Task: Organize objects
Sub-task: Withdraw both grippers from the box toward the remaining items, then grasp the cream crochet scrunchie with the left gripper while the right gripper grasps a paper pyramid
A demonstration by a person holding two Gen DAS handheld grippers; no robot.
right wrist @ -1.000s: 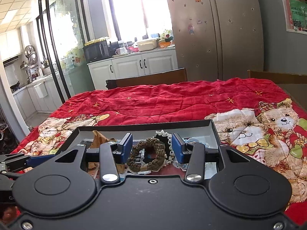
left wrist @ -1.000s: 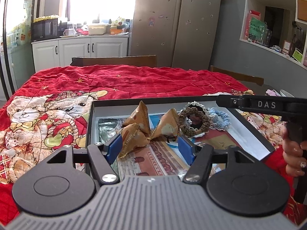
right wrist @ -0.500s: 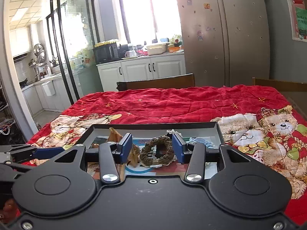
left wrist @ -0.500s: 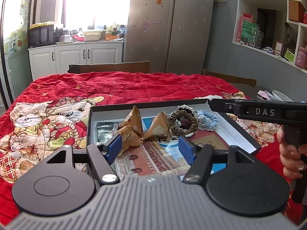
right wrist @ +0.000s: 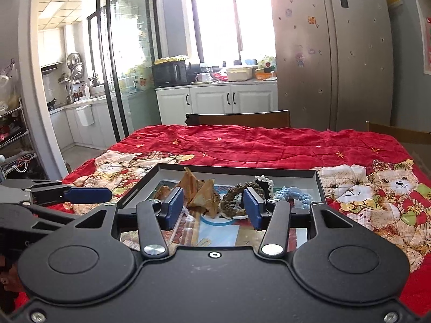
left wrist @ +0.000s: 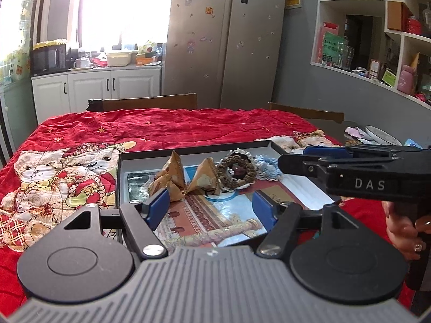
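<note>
Both wrist views look forward, near above the shared tray point(left wrist: 199, 143).

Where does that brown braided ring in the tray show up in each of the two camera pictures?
Left wrist: the brown braided ring lies at centre, far part of the tray, right of the folded paper pyramids.
Right wrist: the ring sits between the fingertips, beyond them.
Shared landmark: fridge.
</note>
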